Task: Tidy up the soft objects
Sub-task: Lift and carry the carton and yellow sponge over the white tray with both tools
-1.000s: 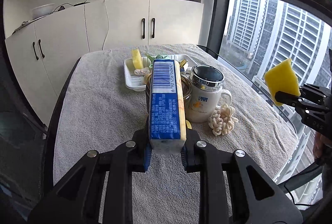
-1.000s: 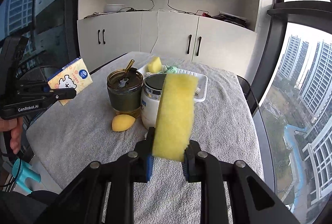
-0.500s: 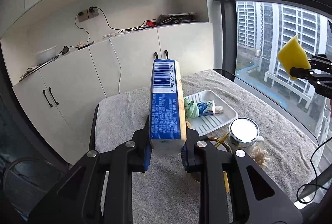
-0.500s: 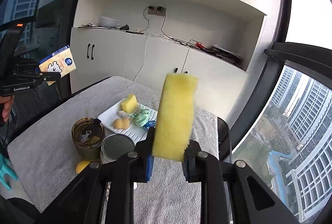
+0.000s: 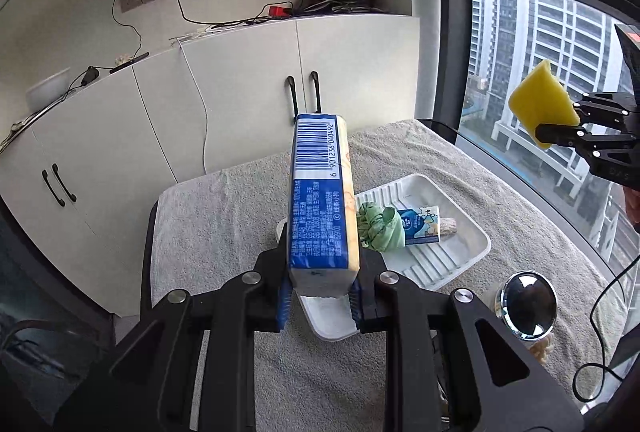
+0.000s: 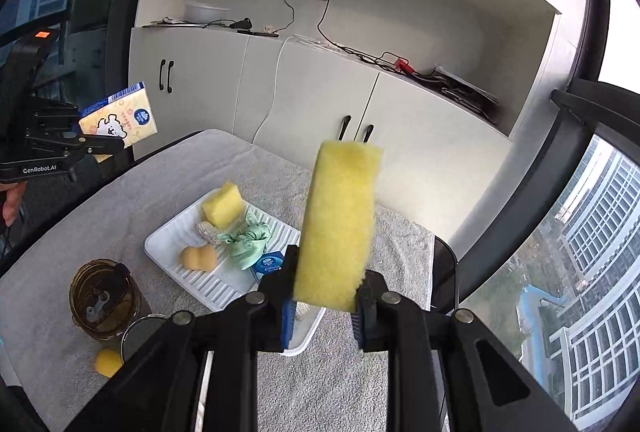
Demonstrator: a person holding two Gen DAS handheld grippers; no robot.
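My left gripper (image 5: 320, 302) is shut on a blue and yellow tissue pack (image 5: 320, 200), held upright high above the table; the pack also shows in the right wrist view (image 6: 120, 118). My right gripper (image 6: 324, 312) is shut on a yellow sponge (image 6: 340, 224), also raised; the sponge shows in the left wrist view (image 5: 542, 104). Below lies a white ribbed tray (image 6: 200, 284) holding a yellow sponge block (image 6: 223, 204), a green cloth (image 6: 248, 242), a tan soft piece (image 6: 198, 258) and a small blue tissue pack (image 5: 418, 226).
The table is covered by a grey towel (image 5: 224, 216). A brown glass jar (image 6: 102, 302) and a steel-lidded cup (image 5: 528, 298) stand near the tray. A small yellow egg-shaped item (image 6: 107, 362) lies by the jar. White cabinets stand behind; windows on the right.
Both grippers have risen further and tilted down, still holding their objects. The tray now sits more directly below the two cameras.
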